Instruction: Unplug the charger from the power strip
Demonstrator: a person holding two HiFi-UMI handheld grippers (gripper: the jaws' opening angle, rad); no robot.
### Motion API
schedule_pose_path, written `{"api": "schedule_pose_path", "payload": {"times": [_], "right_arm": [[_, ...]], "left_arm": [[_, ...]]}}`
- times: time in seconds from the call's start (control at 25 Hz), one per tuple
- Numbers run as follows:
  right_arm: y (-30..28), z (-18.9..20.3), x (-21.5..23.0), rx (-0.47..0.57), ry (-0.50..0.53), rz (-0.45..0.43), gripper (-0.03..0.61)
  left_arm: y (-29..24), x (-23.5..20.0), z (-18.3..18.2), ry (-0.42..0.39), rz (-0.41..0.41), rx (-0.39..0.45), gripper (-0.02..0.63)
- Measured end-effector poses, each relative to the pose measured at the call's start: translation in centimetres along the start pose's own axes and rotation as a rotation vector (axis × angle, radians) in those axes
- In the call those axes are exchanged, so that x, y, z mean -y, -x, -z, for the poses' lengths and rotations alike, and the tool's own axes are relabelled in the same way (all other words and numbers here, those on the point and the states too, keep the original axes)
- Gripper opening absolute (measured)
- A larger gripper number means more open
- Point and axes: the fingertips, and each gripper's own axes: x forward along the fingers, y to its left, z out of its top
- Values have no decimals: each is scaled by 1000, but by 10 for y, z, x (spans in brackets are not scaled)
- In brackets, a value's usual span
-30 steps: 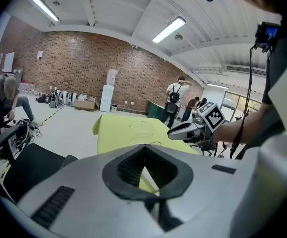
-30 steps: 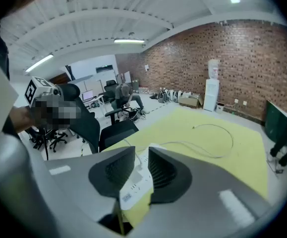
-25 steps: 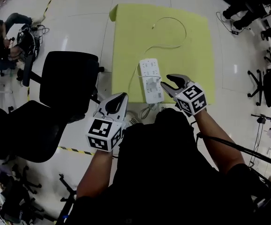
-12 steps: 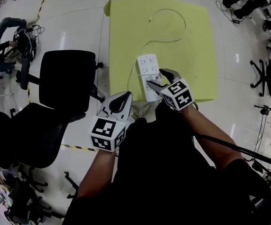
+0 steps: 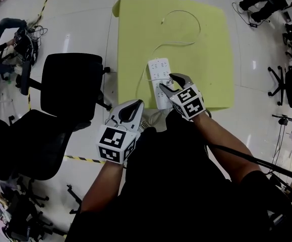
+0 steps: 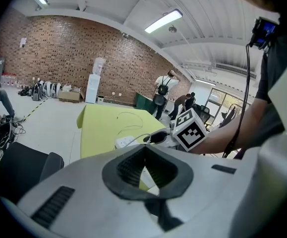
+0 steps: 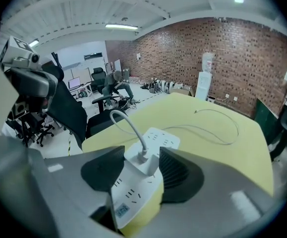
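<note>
Left gripper (image 5: 134, 105): jaws clenched on nothing, held short of the near edge of the yellow-covered table (image 5: 211, 49) and well apart from the work. Power strip (image 5: 157, 69): white, flat on the table, with its long axis running away from the person. Charger (image 7: 148, 168): a small white block seated in a socket at the strip's near end. It stands up from the strip's face, and a white cable (image 7: 126, 123) arches out of its top. Right gripper (image 5: 172, 83): the nearer tool by far, pointing down over the strip's near end. Its jaws have just been closing and now grasp the charger, one ribbed pad against each flank. The charger's prongs probably run straight down into the strip, so the pull should go squarely up from its face.
</note>
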Motion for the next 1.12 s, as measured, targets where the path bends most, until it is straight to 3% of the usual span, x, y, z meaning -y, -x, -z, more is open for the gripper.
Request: {"api": "schedule_pose_path", "payload": {"times": [0.28,0.52,0.8,1.12], "right_arm": [[17,-13,17,30,-15,42,216],[31,27,75,-95,-104,103,215],[27,61,94,-201,-199,99,215],[27,61,111,-146,-205,137,219]], "left_arm": [[0,4,-5,-8,16,17,6],[2,8,-6,-7,5,22,6],[3,7,-5,2,-4,24,6],[0,21,-7,6,-11,29,6]]}}
